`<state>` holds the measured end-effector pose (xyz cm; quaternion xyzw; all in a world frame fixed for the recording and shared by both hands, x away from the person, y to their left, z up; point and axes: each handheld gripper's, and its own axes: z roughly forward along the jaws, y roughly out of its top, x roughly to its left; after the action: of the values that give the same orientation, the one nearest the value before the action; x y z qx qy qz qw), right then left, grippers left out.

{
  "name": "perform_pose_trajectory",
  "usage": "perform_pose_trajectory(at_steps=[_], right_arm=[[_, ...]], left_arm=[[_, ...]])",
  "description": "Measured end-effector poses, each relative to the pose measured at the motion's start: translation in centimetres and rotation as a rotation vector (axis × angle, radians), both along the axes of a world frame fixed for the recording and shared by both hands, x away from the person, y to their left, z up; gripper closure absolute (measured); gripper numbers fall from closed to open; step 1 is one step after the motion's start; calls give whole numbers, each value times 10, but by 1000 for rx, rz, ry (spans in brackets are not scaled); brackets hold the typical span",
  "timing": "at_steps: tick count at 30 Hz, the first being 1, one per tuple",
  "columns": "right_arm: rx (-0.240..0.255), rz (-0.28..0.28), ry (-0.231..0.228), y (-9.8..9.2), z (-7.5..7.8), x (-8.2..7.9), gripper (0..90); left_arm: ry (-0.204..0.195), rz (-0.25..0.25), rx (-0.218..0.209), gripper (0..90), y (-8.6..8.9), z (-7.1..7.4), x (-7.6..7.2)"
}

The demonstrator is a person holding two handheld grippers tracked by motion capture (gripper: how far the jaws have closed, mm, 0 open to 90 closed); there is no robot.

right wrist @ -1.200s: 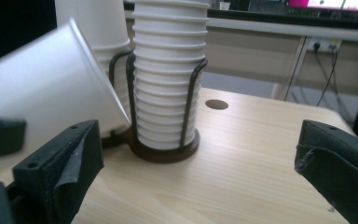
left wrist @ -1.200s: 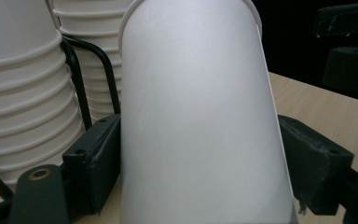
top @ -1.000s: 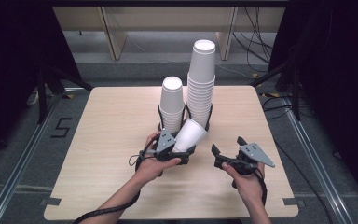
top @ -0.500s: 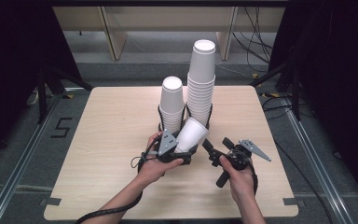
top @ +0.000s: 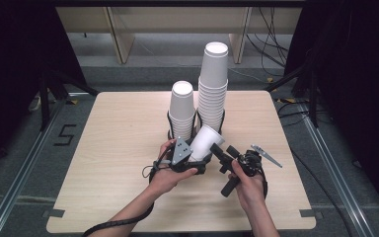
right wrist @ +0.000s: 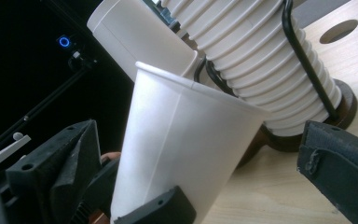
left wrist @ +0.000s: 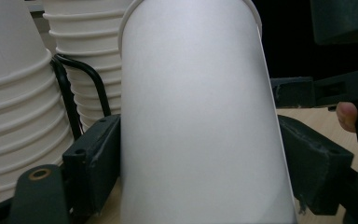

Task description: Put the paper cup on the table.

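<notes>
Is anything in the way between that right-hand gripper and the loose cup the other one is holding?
Nothing visible. The left gripper is clamped on the cup, and the right gripper stands open with the cup in the gap between its jaws. The two cup stacks stand behind the cup, not between it and the gripper.

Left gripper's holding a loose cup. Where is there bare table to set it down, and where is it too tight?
The table is bare along its whole left side, from the shorter stack to the left edge, and on the right beyond the taller stack. It is crowded in front of the stacks, where the left gripper, the cup and the right gripper meet.
</notes>
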<state>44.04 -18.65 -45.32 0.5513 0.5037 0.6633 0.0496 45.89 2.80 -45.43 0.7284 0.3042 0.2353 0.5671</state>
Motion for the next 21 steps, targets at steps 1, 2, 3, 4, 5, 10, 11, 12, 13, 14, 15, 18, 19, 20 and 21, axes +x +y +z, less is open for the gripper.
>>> perform_pose_trajectory(at_steps=[1, 2, 3, 4, 5, 10, 11, 12, 13, 14, 15, 18, 19, 20, 21], right_arm=[[6, -1, -4, 1, 0, 1, 5], [7, -1, 2, 1, -1, 2, 5], [17, -5, 21, 2, 0, 2, 5], [35, 3, 46, 3, 1, 2, 5], [46, 6, 58, 3, 1, 3, 5], [63, -3, 65, 6, -4, 7, 5], [56, -6, 59, 6, -5, 8, 5], [74, -1, 80, 7, -5, 7, 5], [86, -3, 86, 8, -5, 8, 5], [86, -7, 95, 8, -7, 10, 5], [86, -7, 95, 8, -7, 10, 5], [84, -14, 80, 10, -10, 15, 5], [84, -14, 80, 10, -10, 15, 5], [95, -8, 97, 10, -9, 14, 5], [135, 0, 136, 12, -7, 13, 5]], left_arm=[[5, 6, 1, 200, 0, 0, -1], [8, 7, -2, 201, -1, 0, -1], [12, 6, -6, 200, -2, 0, -1], [18, 5, -13, 201, -2, 0, -1], [22, 5, -17, 200, -3, 0, -2], [14, -1, -7, 200, -4, 0, -2], [11, -3, -6, 200, -5, 0, -2], [6, -3, -5, 200, -5, 0, -2], [2, -7, -4, 201, -6, 0, -2], [4, -6, 1, 201, -6, 0, -2], [3, -7, 0, 201, -7, 0, -2], [-1, -11, 6, 200, -7, 0, -2], [0, -12, 6, 200, -8, -1, -2], [1, -14, 3, 200, -8, -1, -2], [2, -15, 3, 200, -8, -1, -2]])
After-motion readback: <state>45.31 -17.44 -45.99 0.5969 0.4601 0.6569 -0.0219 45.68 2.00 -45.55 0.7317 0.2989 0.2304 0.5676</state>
